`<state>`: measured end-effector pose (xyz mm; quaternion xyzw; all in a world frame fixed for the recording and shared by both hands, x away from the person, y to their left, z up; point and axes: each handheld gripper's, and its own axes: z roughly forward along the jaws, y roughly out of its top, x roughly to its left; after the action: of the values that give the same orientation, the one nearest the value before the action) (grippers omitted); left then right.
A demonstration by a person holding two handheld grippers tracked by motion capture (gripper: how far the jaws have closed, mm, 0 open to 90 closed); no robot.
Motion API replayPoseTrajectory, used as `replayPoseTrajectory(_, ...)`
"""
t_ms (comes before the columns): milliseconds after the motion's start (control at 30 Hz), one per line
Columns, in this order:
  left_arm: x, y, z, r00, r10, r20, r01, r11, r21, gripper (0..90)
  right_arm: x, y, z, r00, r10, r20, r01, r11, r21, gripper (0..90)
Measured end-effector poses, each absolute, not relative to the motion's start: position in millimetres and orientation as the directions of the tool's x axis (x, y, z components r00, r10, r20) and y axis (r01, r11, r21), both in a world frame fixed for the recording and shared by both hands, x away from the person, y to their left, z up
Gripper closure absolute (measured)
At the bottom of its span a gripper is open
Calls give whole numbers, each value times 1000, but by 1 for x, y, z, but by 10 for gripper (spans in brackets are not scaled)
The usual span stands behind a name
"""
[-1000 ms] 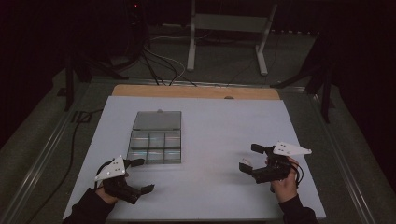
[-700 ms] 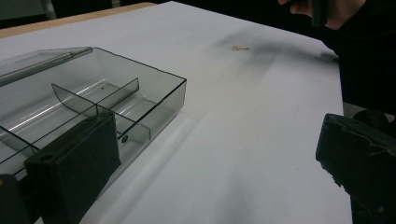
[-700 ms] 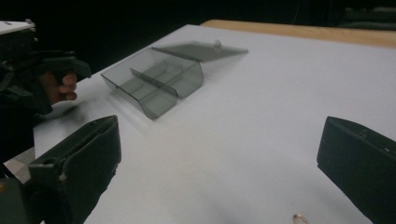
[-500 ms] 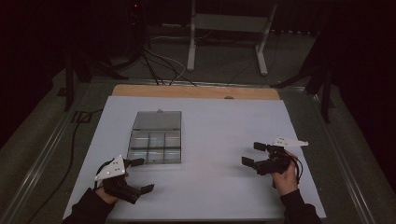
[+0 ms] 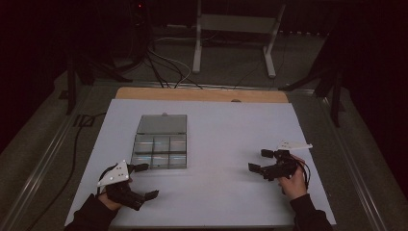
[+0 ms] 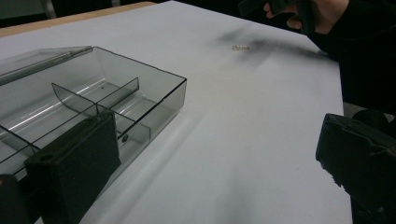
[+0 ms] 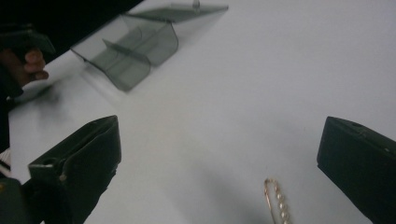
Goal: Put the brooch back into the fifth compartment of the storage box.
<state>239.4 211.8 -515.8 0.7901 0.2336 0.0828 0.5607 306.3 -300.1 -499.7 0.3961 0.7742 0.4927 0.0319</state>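
- We take the work in hand to be the small gold-coloured pin set with a row of pearly beads [image 7: 276,200], which lies flat on the white tabletop [image 5: 216,125] between the spread jaws of our right gripper [image 5: 265,163], near the bottom of the right gripper view.
- Its long axis runs roughly away from that camera, tilted slightly; the rounded loop end points forward, toward the middle of the tabletop, and the other end runs out of that view.
- From the left gripper view the same pin [image 6: 240,47] shows as a tiny pale speck well apart from us, just beside the far hand.
- Our right gripper's jaws are spread wide and hold nothing; the pin is not yet touched.
- Our left gripper [image 5: 144,182] has its jaws released too, empty, with one jaw just beside the near edge of the smoky clear plastic compartment box [image 5: 159,147].
- That box stands with its lid [image 5: 162,123] folded back flat; its divided cells look empty as far as we can see.
- We judge the job barely begun: picking up the pin and carrying it across to a compartment are all left.
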Motion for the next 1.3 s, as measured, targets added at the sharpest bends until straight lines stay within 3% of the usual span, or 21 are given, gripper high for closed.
replayPoseTrajectory(333,239,212,-516,878,460,-134,280,-264,923,11,313,-303,-510,-634,685,360,645,211,734,0)
replayPoseTrajectory(600,240,212,-516,877,460,-139,283,-262,923,11,314,-306,-514,-597,733,327,667,227,710,205)
replayPoseTrajectory(700,239,212,-516,879,458,-135,281,-266,922,11,314,-306,-514,-598,735,321,666,232,709,238)
replayPoseTrajectory(767,240,212,-516,878,458,-139,283,-261,923,11,314,-307,-515,-597,741,309,669,247,701,390)
replayPoseTrajectory(867,240,212,-516,878,459,-137,283,-268,921,11,313,-307,-515,-600,743,298,665,256,702,421)
replayPoseTrajectory(900,240,212,-516,878,459,-138,282,-262,923,11,314,-307,-516,-604,745,283,663,272,697,517)
replayPoseTrajectory(933,240,212,-516,877,459,-140,285,-264,921,11,314,-306,-517,-606,745,278,663,281,694,548)
replayPoseTrajectory(1033,240,212,-516,879,457,-138,283,-266,922,11,314,-304,-519,-612,753,240,655,312,688,619)
replayPoseTrajectory(1300,240,212,-517,879,456,-138,283,-267,921,11,315,-299,-524,-619,768,166,644,375,667,692)
